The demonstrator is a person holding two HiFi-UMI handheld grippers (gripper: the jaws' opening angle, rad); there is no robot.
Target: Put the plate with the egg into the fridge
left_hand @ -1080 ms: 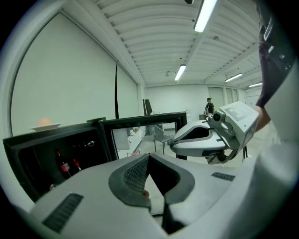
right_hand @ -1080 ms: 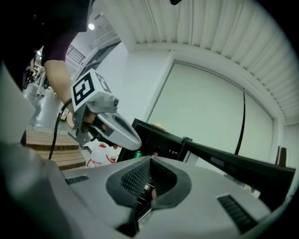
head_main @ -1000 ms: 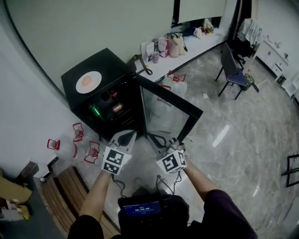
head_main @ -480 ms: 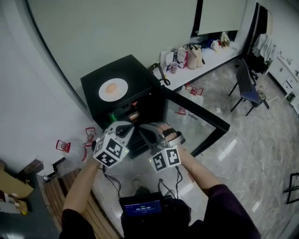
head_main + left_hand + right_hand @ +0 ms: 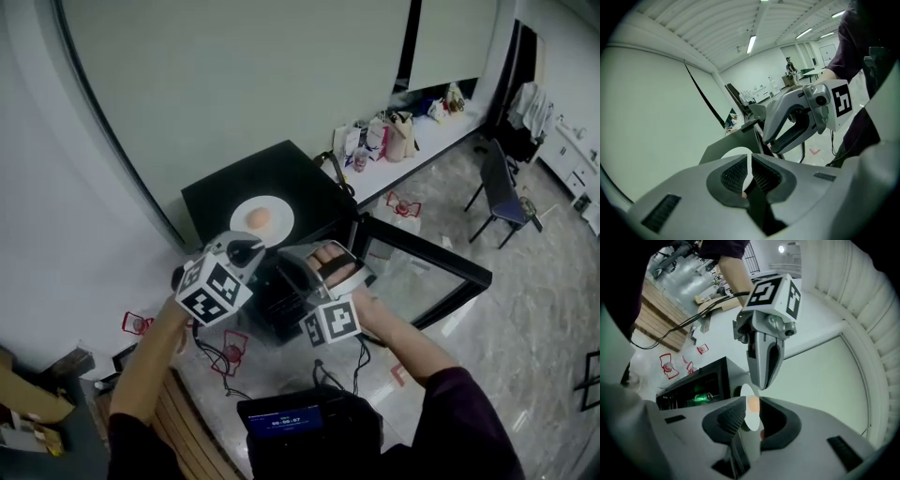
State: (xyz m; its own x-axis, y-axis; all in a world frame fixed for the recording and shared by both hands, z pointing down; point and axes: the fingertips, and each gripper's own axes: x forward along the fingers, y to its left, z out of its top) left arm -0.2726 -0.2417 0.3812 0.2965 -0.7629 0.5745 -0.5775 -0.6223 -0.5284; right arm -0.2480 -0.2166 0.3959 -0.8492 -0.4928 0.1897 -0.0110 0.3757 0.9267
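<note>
While the plate (image 5: 277, 213) with the egg (image 5: 258, 219) sits untouched atop the black fridge (image 5: 217, 194), its door (image 5: 427, 273) already open, the left gripper (image 5: 749, 164) has its fingers together and empty. The right gripper (image 5: 752, 413), fingers just parting, holds nothing. Lifting and shelving apparently remain.

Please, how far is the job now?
Done: fridge door is open. In hand: left tongs, shut, and right tongs, which have just been opening, empty, aim at the plate. Left: plate with egg sits on the fridge, not yet inside.
</note>
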